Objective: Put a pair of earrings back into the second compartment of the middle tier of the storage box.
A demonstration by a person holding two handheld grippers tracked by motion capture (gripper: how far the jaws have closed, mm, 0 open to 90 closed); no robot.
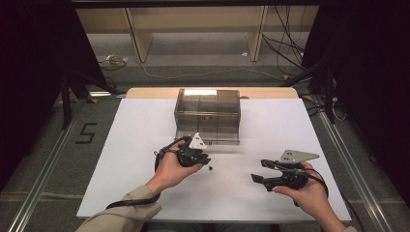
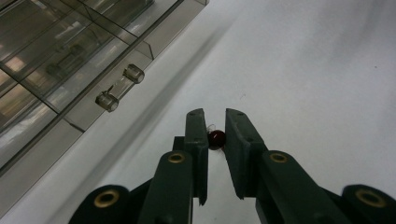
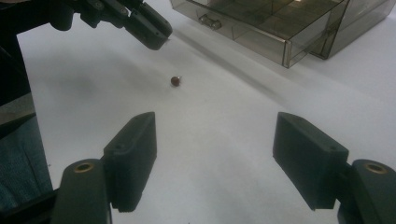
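A small dark red bead [image 3: 175, 80] lies on the white table sheet [image 1: 135, 159], in front of a smoked clear drawer box [image 1: 208, 113]. My left gripper [image 1: 207, 161] hovers just above and beside the bead [image 1: 211, 168]. Its jaws stand a narrow gap apart and grip nothing. In the left gripper view the bead [image 2: 216, 138] shows through the gap of that gripper [image 2: 215, 116], on the sheet beyond the pads. My right gripper [image 3: 215, 126] stands wide open near the table's right front, pointing toward the bead, with nothing between its fingers.
The box's drawer [image 3: 261, 28] is pulled out toward me, showing divided compartments and a clear handle [image 2: 120, 87]. The sheet's far edge meets a wooden tabletop [image 1: 145, 92]. Cables and shelf legs lie on the floor behind.
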